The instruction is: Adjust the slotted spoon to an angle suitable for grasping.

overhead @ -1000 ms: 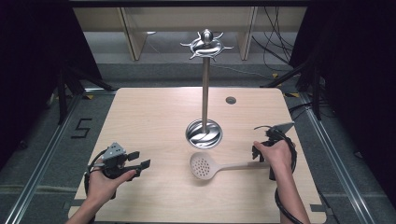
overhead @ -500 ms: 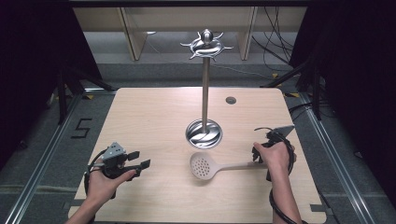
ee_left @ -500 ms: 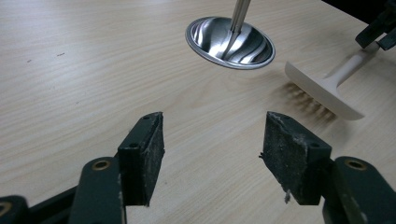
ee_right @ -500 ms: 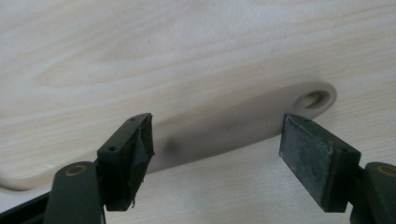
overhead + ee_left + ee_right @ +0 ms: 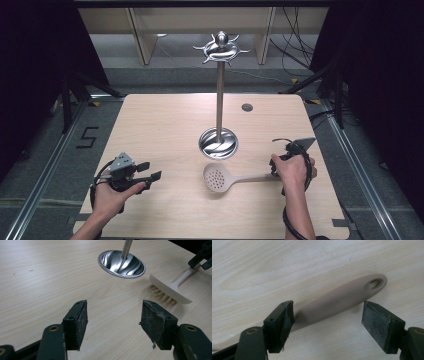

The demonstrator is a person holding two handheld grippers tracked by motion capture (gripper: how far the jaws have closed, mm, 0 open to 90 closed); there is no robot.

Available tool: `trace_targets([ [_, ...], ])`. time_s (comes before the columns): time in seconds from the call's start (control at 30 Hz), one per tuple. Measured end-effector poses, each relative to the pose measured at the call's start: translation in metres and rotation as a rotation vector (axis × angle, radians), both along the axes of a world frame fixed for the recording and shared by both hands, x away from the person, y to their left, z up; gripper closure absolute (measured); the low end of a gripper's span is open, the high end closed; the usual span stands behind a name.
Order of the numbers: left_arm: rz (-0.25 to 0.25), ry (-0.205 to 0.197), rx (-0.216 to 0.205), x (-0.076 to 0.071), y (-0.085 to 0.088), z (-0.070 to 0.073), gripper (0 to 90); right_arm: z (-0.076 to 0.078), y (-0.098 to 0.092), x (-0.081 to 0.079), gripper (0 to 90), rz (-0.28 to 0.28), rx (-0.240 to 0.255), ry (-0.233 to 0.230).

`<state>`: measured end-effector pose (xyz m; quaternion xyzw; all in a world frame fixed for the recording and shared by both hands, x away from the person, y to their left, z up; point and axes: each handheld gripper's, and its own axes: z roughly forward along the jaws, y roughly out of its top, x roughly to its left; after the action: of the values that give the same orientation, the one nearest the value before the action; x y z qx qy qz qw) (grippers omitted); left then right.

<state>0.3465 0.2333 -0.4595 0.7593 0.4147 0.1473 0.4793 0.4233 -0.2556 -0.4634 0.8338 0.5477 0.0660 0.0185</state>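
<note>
Right gripper (image 5: pixel 327 323) lower, skimmer (image 5: pixel 342 300) bowl cropped

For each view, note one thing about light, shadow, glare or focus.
High view: table evenly lit, surroundings dark. Left gripper view: striped reflections on the stand's base; slotted shadow under the skimmer. Right gripper view: the handle casts a soft shadow; open right gripper jaws slightly blurred.

A lab recording bay: dark curtains (image 5: pixel 30 75), floor rails (image 5: pixel 45 170), trailing cables (image 5: pixel 295 50).

surface (image 5: pixel 165 125): light wood | stand (image 5: pixel 219 90): steel, upright, mid-surface, round base, hooks on top | dark disc (image 5: pixel 247 107): far right of stand | floor mark "5" (image 5: pixel 86 136): left
</note>
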Motion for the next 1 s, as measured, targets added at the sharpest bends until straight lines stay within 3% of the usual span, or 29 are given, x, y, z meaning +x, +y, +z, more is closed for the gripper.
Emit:
trace_targets([
  [0.13,0.003,0.001,0.000,0.000,-0.001,0.000,37.2,0.000,-0.003,-0.001,26.4,0.016,0.008,0.005],
  [0.4,-0.003,-0.002,0.009,0.000,-0.001,0.000,37.3,-0.005,-0.010,0.000,26.0,-0.008,0.052,0.009],
  [0.47,-0.001,0.001,0.002,0.000,-0.001,-0.001,37.3,-0.005,-0.008,0.002,24.4,-0.039,0.055,0.025],
  [0.57,0.002,0.004,0.006,-0.001,-0.001,0.000,37.3,-0.007,-0.006,0.004,22.7,-0.043,0.049,0.026],
  [0.6,0.002,0.004,0.006,-0.001,-0.001,0.000,37.2,-0.013,-0.009,0.003,21.8,0.032,-0.003,0.032],
  [0.63,0.002,0.005,0.007,-0.001,-0.001,0.000,37.3,-0.013,-0.005,0.006,20.9,-0.007,0.015,0.044],
  [0.67,-0.005,0.004,-0.002,0.000,0.000,0.000,37.3,-0.015,-0.004,0.007,20.9,0.010,-0.002,0.038],
  [0.73,-0.001,-0.002,0.001,0.000,0.000,0.000,37.3,-0.013,0.001,0.010,20.7,-0.041,0.016,0.041],
  [0.8,-0.002,-0.002,-0.001,0.000,0.000,0.000,37.3,-0.014,0.001,0.010,20.8,-0.031,0.008,0.038],
  [0.83,-0.008,-0.008,-0.001,0.001,0.001,0.000,37.3,-0.013,0.005,0.011,20.8,-0.069,0.021,0.065],
  [0.9,-0.005,0.001,-0.002,0.000,0.001,0.000,37.3,-0.013,0.005,0.011,20.9,-0.051,0.014,0.064],
  [0.93,-0.005,0.002,-0.001,0.000,0.000,0.000,37.4,-0.013,0.003,0.010,21.0,-0.014,0.001,0.064],
  [1.0,-0.005,0.001,-0.001,0.000,0.000,0.000,37.4,-0.013,0.005,0.011,21.9,-0.009,-0.003,0.054],
])
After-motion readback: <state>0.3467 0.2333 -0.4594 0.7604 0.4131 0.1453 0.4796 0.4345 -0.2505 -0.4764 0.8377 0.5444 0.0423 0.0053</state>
